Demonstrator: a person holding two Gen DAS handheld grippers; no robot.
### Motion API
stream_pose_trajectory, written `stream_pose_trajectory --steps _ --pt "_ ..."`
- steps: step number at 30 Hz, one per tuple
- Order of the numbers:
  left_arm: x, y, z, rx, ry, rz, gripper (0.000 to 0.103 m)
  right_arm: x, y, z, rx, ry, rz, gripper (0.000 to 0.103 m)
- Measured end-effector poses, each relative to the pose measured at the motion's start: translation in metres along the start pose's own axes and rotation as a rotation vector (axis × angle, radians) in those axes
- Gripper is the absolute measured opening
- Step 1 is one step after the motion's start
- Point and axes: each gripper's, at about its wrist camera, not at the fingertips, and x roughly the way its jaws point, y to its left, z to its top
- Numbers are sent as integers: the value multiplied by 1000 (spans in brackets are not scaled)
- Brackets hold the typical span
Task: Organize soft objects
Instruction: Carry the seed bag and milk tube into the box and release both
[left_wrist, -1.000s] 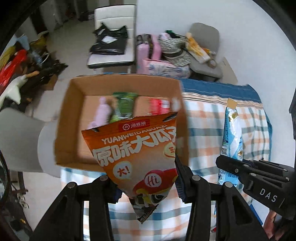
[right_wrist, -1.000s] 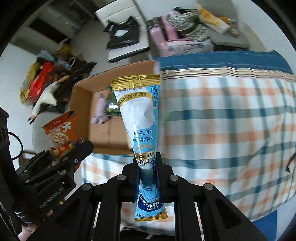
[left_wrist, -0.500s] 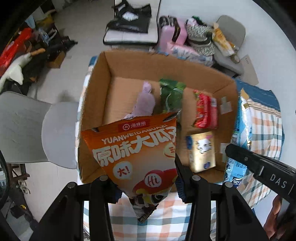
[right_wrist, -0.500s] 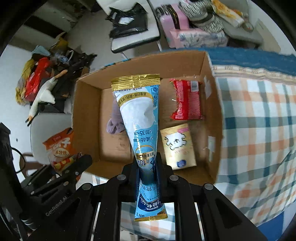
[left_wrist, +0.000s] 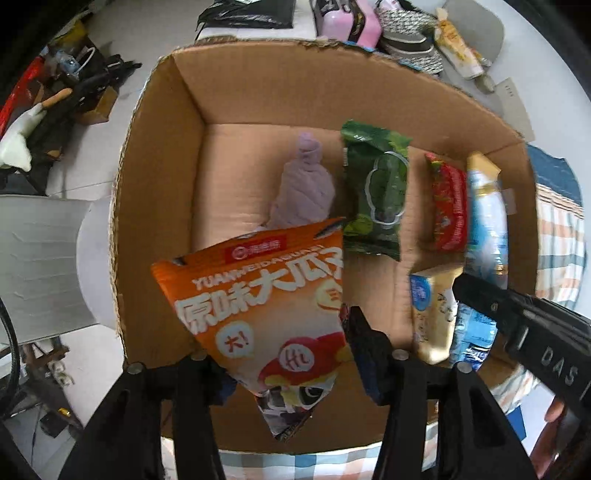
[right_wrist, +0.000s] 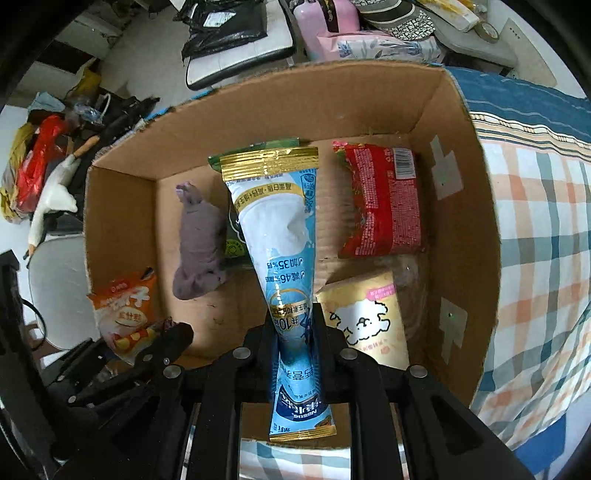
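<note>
Both hands are over the cardboard box (right_wrist: 122, 229) now, and the fingers on each side are easing apart with a packet between them. Nearest to me, the left gripper (left_wrist: 291, 354) has the orange snack bag (left_wrist: 266, 302) by its lower corner; the left-hand finger meets the bag's edge while the right-hand one stands clear of it, and the bag tilts as though it is slipping out. The right gripper (right_wrist: 295, 332) has the blue milk-powder pouch (right_wrist: 277, 229) pinched at its narrow waist, the pads touching the film as they loosen. To my eye the thing to do is let each drop flat into bare floor: the orange bag into the open left half, the pouch into the lane between the green packet (left_wrist: 376, 192) and the red packet (right_wrist: 384, 203), and not on top of the yellow tissue pack (right_wrist: 365, 321) right beside it. Keep the hands low and level so the packets don't tumble onto the rim. These are all crinkly, glossy films, puffed and pillow-like, the pouch tapering with gold seals at both ends. Further in lies a lumpy lilac soft toy (right_wrist: 199, 243), matte and quilted, against plain corrugated board. The box sits on a checked cloth (right_wrist: 535, 229) in orange, teal and white, with cluttered chairs beyond.
</note>
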Motion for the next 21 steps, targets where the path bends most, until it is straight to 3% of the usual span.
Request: stream_pose_trajectory --steps 4,8,12,21 --pt "4 5 1 -29 25 -19 54 5 3 2 -12 6 -16 69" --pt "0 6 -1 -36 6 -8 59 3 1 2 -17 1 -38 71" --pt "-9 6 0 -42 -33 6 76 -1 -3 0 -19 -5 -59 71" --pt "-31 11 -15 -45 -115 56 93 -9 -22 -21 -33 -23 -110 75"
